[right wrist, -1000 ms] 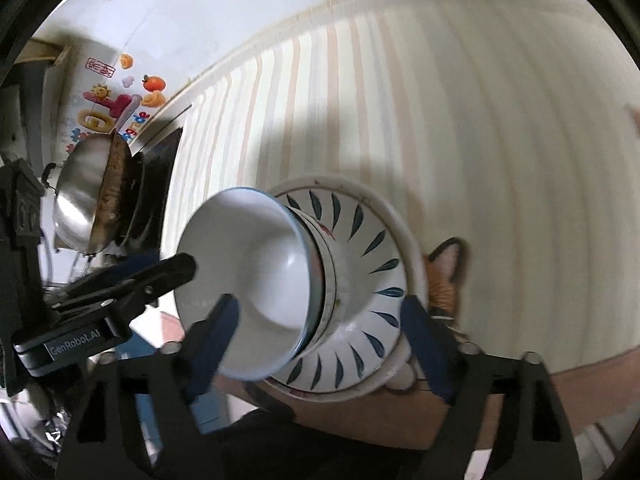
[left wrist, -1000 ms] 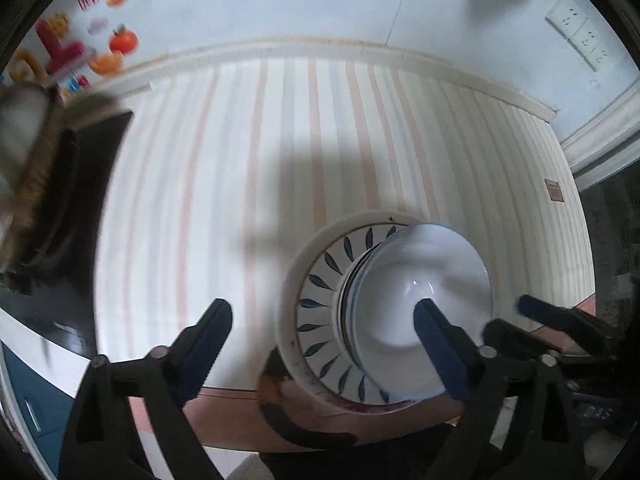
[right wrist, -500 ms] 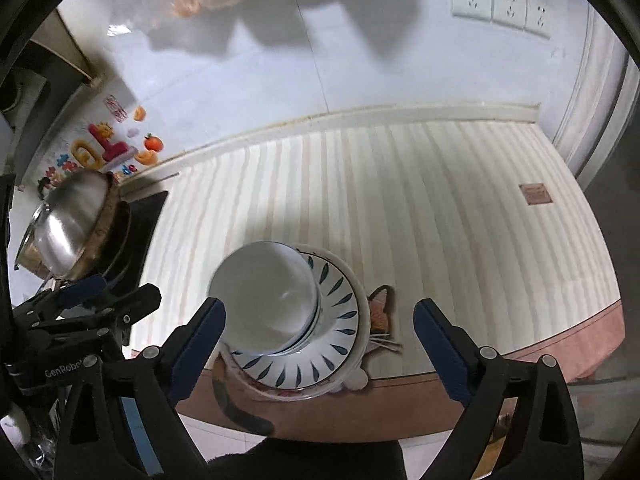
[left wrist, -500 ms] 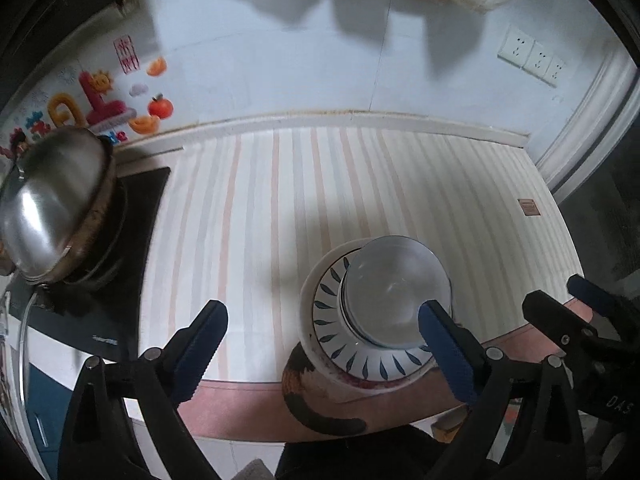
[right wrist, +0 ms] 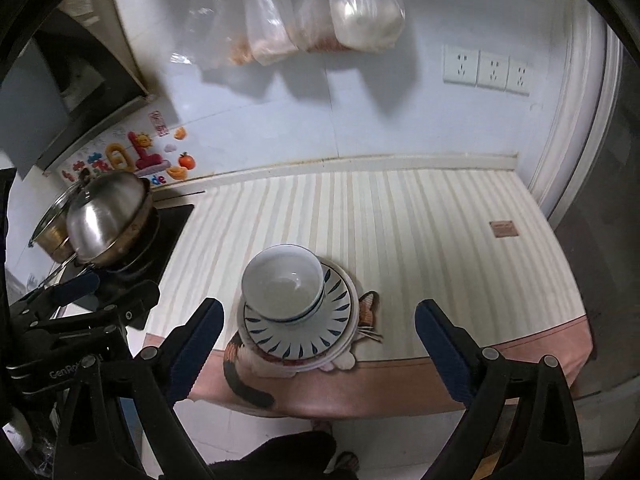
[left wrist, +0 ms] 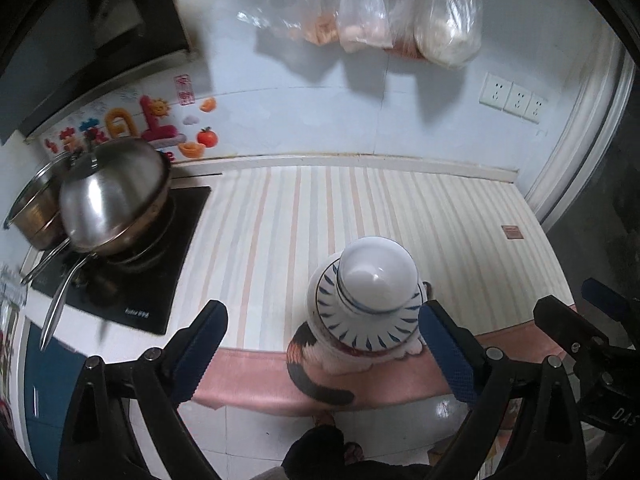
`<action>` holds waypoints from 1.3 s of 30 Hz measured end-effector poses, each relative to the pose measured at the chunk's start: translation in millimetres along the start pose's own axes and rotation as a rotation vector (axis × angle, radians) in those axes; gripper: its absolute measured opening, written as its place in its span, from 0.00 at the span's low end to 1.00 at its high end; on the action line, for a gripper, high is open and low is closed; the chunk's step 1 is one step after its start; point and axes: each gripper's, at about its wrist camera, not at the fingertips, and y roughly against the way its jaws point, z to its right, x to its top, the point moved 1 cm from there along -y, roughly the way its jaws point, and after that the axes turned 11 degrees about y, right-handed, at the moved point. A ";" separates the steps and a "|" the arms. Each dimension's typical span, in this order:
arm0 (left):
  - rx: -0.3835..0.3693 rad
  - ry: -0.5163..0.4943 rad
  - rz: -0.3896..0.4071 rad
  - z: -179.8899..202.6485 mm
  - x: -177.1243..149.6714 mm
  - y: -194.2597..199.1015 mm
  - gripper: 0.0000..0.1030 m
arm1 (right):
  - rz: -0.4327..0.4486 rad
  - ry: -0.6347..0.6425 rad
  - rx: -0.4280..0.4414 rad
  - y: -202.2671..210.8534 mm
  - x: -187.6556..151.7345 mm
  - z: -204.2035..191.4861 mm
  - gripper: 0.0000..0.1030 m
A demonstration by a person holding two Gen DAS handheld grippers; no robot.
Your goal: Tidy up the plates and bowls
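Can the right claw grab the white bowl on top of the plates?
Probably yes. The right claw is open and empty, and the white bowl sits uncovered atop the plates with nothing between them.

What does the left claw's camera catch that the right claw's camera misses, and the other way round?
Only the left view shows the right claw at its right edge. Only the right view shows the left claw at its left edge, and the cat-shaped mat's face and whiskers. Both show the white bowls stacked on the blue-patterned plates, the striped counter, the steel pot lid and the wall sockets.
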 end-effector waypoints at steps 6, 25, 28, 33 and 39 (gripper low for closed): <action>0.026 0.029 0.044 -5.9 -29.6 47.6 0.95 | 0.041 0.029 0.012 54.3 -23.9 -13.9 0.96; 0.030 0.016 0.123 -34.9 -58.5 115.8 0.95 | 0.128 0.054 -0.054 144.8 -59.6 -52.5 0.97; 0.024 0.018 0.123 -39.7 -60.7 119.0 0.95 | 0.140 0.053 -0.068 151.5 -60.8 -56.8 0.97; 0.020 0.016 0.131 -46.2 -63.7 125.1 0.95 | 0.148 0.047 -0.081 158.2 -64.1 -62.5 0.97; 0.011 0.025 0.148 -48.7 -65.3 133.7 0.95 | 0.152 0.048 -0.098 163.8 -68.5 -64.5 0.97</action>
